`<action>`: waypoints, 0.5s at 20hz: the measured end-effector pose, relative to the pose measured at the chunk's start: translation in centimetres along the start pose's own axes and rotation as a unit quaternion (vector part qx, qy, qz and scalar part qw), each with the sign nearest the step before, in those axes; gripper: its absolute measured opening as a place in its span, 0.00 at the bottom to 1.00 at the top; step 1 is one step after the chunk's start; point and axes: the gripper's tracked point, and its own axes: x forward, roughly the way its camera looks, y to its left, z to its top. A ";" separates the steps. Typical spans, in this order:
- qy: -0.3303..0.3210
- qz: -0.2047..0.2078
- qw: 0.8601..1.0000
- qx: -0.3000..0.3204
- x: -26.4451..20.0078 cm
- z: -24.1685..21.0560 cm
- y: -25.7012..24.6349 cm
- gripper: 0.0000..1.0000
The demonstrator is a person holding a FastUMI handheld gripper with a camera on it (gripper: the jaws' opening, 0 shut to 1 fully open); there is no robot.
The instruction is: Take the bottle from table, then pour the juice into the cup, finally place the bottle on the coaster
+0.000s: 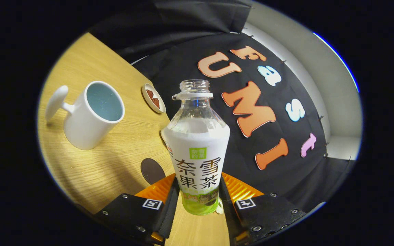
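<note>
The jaws are clenched on the lower body of the uncapped clear plastic bottle with a white-and-green sleeve, held tilted near the white ceramic cup; it is likely light, slippery and crushable, so grip the sleeved section.

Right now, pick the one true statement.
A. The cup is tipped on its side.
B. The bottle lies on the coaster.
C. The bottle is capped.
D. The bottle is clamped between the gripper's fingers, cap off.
D: the bottle sits between the gripper fingers, both pressing its sides, its neck open; the coaster lies bare beside it and the cup stands upright.
</note>
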 end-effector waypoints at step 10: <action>-0.017 0.003 0.993 -0.116 1.3 1.2 1.1 0.63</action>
